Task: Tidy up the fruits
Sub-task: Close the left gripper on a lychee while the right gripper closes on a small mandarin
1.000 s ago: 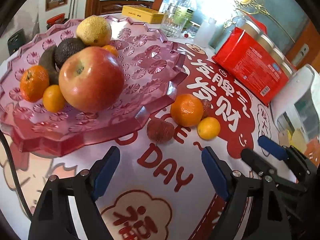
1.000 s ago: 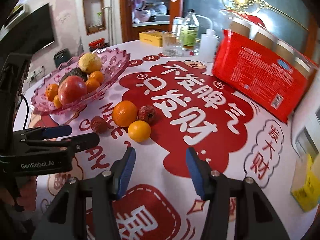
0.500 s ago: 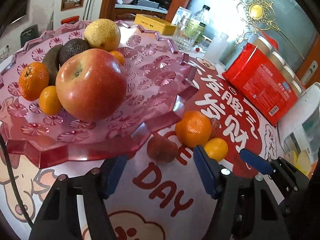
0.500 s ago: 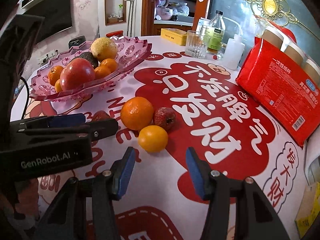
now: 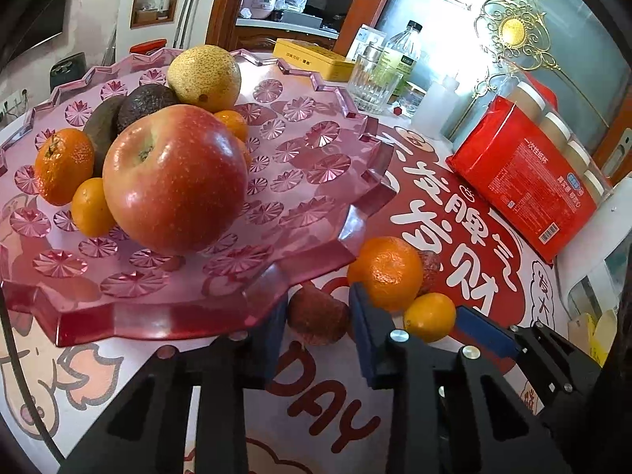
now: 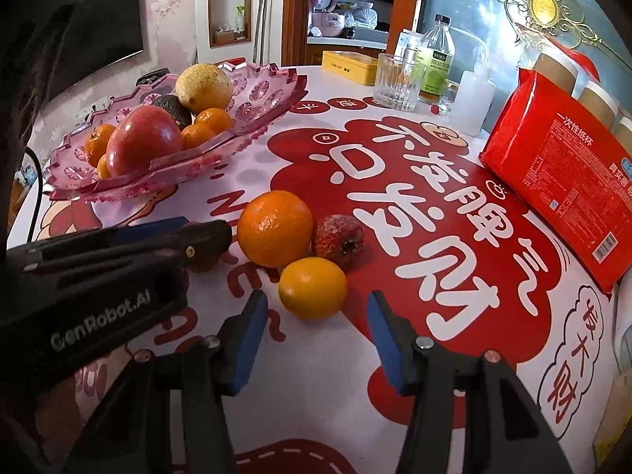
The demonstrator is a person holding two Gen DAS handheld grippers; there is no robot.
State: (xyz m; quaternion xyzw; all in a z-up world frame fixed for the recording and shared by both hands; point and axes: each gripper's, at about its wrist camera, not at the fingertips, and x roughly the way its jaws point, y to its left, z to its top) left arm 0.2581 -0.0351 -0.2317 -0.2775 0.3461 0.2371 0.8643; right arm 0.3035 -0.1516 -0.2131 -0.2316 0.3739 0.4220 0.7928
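A: On the printed tablecloth (image 6: 454,205), just below the rim of the pink glass fruit plate (image 5: 324,213), the left gripper (image 5: 318,316) has its blue pads pinched on a dark red lychee-like fruit (image 5: 316,318). Its jaws have just closed in on that fruit.

B: And the right gripper (image 6: 314,335)?

A: Its jaws are spread and hold nothing. A small orange citrus (image 6: 313,287) lies on the cloth just ahead of the gap, not touched by either pad.

B: What lies near it?

A: A larger mandarin (image 6: 275,234) and a second red fruit (image 6: 339,237), all three bunched close. The plate already carries a big red apple (image 5: 173,177), a pear (image 5: 204,78), avocados (image 5: 144,103) and several small oranges.
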